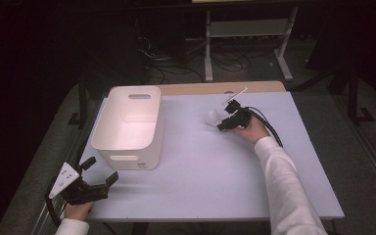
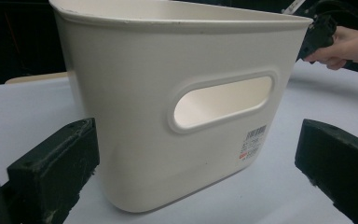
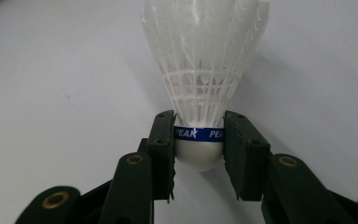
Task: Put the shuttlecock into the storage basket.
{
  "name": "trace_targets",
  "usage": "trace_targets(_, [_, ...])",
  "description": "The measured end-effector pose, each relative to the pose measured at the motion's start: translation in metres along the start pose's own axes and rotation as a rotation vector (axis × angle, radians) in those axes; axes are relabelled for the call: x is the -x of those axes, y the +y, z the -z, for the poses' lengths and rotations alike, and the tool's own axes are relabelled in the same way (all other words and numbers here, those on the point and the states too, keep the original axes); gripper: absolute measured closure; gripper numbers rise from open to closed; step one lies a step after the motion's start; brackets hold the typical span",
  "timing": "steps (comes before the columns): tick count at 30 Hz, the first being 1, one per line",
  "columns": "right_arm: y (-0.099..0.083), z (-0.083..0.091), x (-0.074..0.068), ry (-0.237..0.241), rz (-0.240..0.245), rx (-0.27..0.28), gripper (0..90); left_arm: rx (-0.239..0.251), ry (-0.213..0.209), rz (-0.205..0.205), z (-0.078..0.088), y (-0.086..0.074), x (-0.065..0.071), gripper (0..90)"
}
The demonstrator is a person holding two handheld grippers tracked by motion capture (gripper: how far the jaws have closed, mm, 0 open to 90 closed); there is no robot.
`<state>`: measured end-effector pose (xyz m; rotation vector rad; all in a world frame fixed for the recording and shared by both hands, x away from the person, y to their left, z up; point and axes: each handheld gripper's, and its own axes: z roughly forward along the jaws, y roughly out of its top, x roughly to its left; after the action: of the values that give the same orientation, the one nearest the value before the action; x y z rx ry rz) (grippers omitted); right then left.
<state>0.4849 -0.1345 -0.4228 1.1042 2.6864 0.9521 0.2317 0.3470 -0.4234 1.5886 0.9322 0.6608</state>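
White plastic shuttlecock (image 3: 204, 70) with blue "PEAK" band, clamped at its rounded cork base between the jaws of the right gripper (image 3: 199, 140) — skirt pointing away, low over the pale lilac tabletop (image 1: 200, 161), right of centre. Further left, white rectangular plastic bin (image 1: 127, 125) with oval handle cutouts and a barcode label. Near the front left corner, left gripper (image 1: 99, 170) — jaws wide apart, facing the bin's end wall.

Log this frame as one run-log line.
right gripper: shut on shuttlecock, at table | left gripper: open, near white bin | bin: empty
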Motion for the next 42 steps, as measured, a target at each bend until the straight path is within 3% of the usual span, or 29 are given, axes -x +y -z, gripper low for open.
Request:
trace_targets(17, [0.022,0.031,-0.026,0.0,0.08,0.044,63.7,0.001,-0.006,0.0,-0.001,0.0,0.001,0.0])
trace_targets(42, [0.039,0.054,-0.05,0.017,0.098,0.112,63.7,0.001,-0.007,0.003,-0.002,0.0,0.001,0.0])
